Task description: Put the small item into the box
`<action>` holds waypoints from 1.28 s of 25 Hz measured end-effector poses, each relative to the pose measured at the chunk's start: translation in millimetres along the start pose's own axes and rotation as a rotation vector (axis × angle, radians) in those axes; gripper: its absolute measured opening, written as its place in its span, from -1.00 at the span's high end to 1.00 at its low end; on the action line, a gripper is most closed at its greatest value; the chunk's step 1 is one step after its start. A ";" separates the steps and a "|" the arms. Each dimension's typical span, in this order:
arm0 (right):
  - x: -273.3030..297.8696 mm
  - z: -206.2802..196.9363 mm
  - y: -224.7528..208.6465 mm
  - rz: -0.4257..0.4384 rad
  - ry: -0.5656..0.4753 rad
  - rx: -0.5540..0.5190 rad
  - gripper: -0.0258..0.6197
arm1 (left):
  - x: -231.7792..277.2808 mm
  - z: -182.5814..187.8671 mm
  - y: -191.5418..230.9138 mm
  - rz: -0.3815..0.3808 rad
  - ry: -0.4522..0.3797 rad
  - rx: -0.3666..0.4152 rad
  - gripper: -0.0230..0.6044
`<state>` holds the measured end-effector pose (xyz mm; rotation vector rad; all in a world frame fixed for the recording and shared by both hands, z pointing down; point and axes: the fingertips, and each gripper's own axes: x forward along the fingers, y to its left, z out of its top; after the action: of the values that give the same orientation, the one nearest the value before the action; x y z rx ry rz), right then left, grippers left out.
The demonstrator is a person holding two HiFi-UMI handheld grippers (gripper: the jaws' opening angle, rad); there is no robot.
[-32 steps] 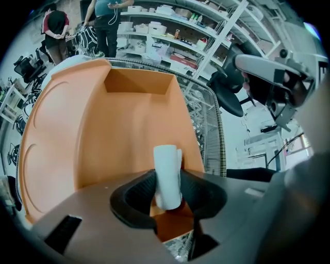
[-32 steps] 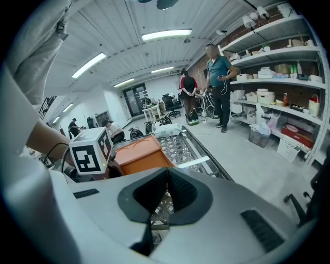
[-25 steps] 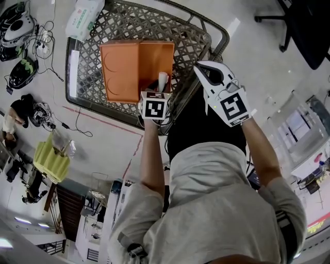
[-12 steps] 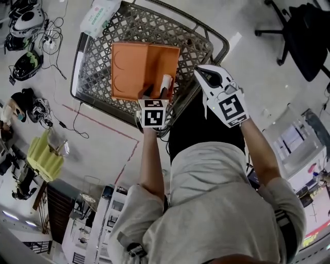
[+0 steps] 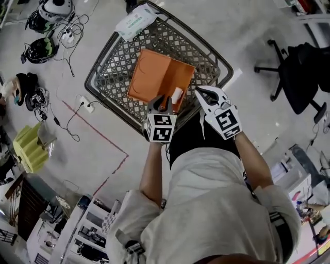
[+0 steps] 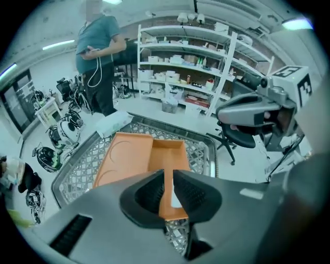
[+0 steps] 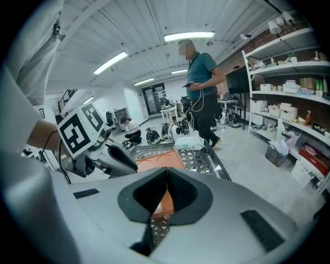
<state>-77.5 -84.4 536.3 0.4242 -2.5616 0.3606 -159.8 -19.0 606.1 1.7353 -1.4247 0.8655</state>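
An orange box (image 5: 157, 77) lies open in a wire-mesh cart (image 5: 111, 67). A small white item (image 5: 177, 95) rests inside the box at its near right end. My left gripper (image 5: 161, 102) hovers just short of the box's near edge. Its jaws are closing, with a narrow gap and nothing between them. In the left gripper view the box (image 6: 129, 154) and the white item (image 6: 176, 198) show through the gap of that gripper (image 6: 167, 172). My right gripper (image 5: 198, 92) hangs over the cart's near rim beside the box, shut and empty (image 7: 166, 170).
A white soft packet (image 5: 135, 15) lies on the cart's far rim. A person (image 6: 98, 56) stands beyond the cart. An office chair (image 5: 294, 72) is to the right, shelves (image 6: 196, 56) are behind, and helmets and cables (image 5: 44, 36) lie on the floor at left.
The white item was upright in my left gripper over the box; now it lies in the box and the gripper has drawn back, its jaws narrowing. The view shifted right.
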 end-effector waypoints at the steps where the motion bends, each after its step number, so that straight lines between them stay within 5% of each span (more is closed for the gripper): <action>1: 0.9 4.7 6.1 0.012 -0.004 0.007 0.91 | -6.8 1.5 1.1 0.005 -0.019 -0.003 0.76; 12: 3.1 56.6 36.3 0.053 -0.070 -0.096 0.91 | -64.3 26.3 -0.1 0.044 -0.244 -0.093 0.90; 23: -21.4 97.7 59.2 0.212 -0.155 -0.240 0.91 | -124.4 55.3 -14.2 0.256 -0.437 -0.226 0.90; 32: -83.7 104.2 66.9 0.324 -0.247 -0.290 0.91 | -168.3 62.2 -66.1 0.437 -0.618 -0.385 0.90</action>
<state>-79.5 -38.6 394.1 -0.0594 -2.8698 0.0454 -118.9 21.0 423.6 1.4675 -2.2630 0.2141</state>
